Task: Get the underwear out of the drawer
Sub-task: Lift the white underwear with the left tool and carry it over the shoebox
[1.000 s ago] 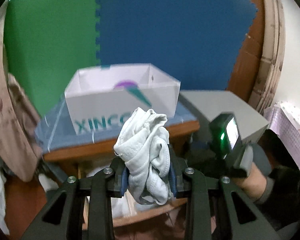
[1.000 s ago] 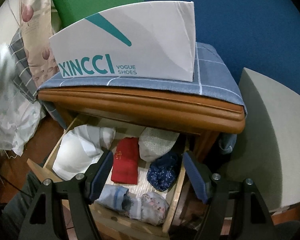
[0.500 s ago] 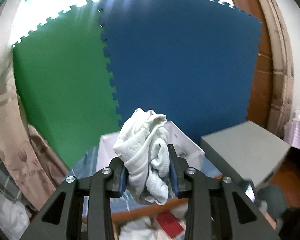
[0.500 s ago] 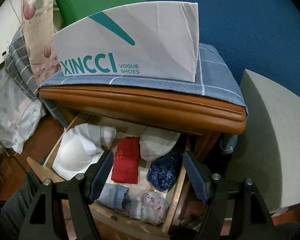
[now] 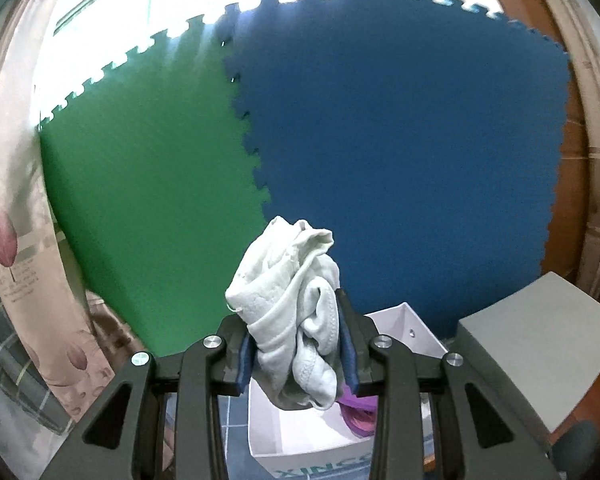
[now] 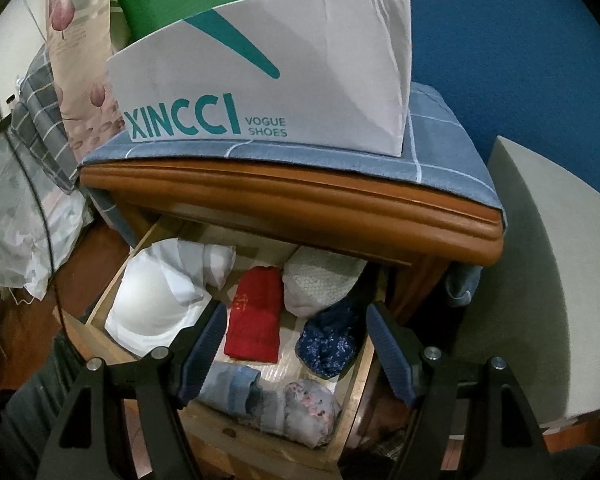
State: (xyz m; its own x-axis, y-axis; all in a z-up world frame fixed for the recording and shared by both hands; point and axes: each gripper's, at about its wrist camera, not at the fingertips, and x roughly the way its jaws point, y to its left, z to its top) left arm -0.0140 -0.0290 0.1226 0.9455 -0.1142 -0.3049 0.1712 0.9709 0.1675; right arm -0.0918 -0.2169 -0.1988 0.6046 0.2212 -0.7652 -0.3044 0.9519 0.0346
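Observation:
My left gripper is shut on a crumpled pale grey-white piece of underwear, which bulges above and below the blue pads. It hangs high in front of the green and blue foam mats, above the open white shoe box. In the right wrist view the wooden drawer stands pulled out under the bedside cabinet. Inside lie a white bra, a red folded piece, a dark blue floral piece and other rolled garments. My right gripper is open over the drawer, with nothing between its fingers.
The white shoe box sits on a blue checked cloth on the cabinet top. A grey box stands to the right. A floral curtain and bedding are at the left. A purple item lies inside the shoe box.
My left gripper has risen with the underwear: the shoe box and cabinet dropped to the bottom of its view. The pale blur at the right view's left edge is gone. The right gripper stayed still.

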